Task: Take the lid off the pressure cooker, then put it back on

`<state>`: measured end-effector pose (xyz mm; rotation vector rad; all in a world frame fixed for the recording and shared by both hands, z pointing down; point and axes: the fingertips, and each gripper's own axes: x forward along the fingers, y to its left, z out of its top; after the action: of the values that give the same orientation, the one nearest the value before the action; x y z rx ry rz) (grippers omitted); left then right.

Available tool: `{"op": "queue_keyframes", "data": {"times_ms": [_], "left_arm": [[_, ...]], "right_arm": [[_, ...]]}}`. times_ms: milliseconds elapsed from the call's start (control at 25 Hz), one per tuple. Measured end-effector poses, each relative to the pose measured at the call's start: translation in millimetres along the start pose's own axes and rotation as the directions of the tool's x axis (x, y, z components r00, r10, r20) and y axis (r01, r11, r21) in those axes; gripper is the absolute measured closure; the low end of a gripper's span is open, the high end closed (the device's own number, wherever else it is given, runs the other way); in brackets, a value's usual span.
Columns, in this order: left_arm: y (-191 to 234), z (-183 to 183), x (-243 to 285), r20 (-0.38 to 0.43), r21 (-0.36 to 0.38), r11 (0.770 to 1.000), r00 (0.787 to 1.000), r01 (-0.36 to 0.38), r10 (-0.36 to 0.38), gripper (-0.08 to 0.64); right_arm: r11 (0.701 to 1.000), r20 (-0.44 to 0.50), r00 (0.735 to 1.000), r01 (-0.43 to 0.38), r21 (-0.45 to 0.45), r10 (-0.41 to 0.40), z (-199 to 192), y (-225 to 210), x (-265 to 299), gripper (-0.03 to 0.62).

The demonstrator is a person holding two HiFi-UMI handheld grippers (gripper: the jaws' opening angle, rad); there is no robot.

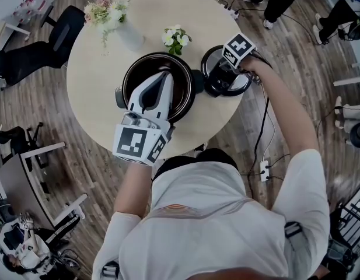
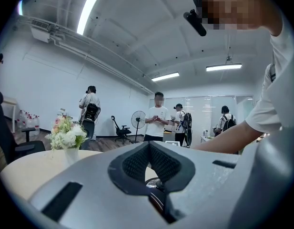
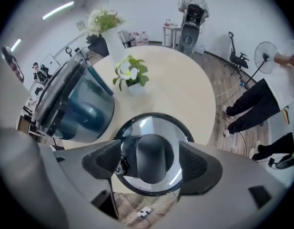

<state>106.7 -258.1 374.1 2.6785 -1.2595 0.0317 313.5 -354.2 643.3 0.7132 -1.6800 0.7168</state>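
Tabletop [image 1: 95, 107] round, pale, bearing lid [image 3: 154, 159], plank floor [image 1: 48, 115], black office chair [image 1: 66, 31]

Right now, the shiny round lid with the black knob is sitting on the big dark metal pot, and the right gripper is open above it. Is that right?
Not quite. The shiny round lid lies on the round beige table beside the big dark metal pot, which stands open, as the head view shows. The right gripper is indeed open above the lid.
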Motion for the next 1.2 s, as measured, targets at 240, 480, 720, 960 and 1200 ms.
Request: {"op": "queue_keyframes", "data": {"times_ms": [240, 480, 720, 960, 1200], "left_arm": [[6, 10, -3, 0.021, 0.002, 1.000, 1.000, -0.006, 0.006, 0.555], [10, 23, -7, 0.040, 0.013, 1.000, 0.999, -0.005, 0.005, 0.555], [11, 31, -10, 0.050, 0.019, 1.000, 0.999, 0.006, -0.007, 0.555], [11, 34, -11, 0.057, 0.017, 1.000, 0.998, 0.012, -0.013, 0.555], [11, 34, -13, 0.053, 0.027, 1.000, 0.998, 0.017, -0.018, 0.555]], "right_arm": [[0.994, 0.345, 0.932, 0.095, 0.056, -0.108, 24, 10, -87, 0.232], [0.975, 0.665, 0.713, 0.162, 0.151, -0.221, 21, 43, -186, 0.239], [0.917, 0.845, 0.355, 0.173, 0.360, -0.399, -9, 68, -283, 0.411], [0.866, 0.839, 0.227, 0.210, 0.454, -0.495, -38, 73, -312, 0.594], [0.860, 0.837, 0.212, 0.207, 0.466, -0.504, -41, 75, -316, 0.594]]}}
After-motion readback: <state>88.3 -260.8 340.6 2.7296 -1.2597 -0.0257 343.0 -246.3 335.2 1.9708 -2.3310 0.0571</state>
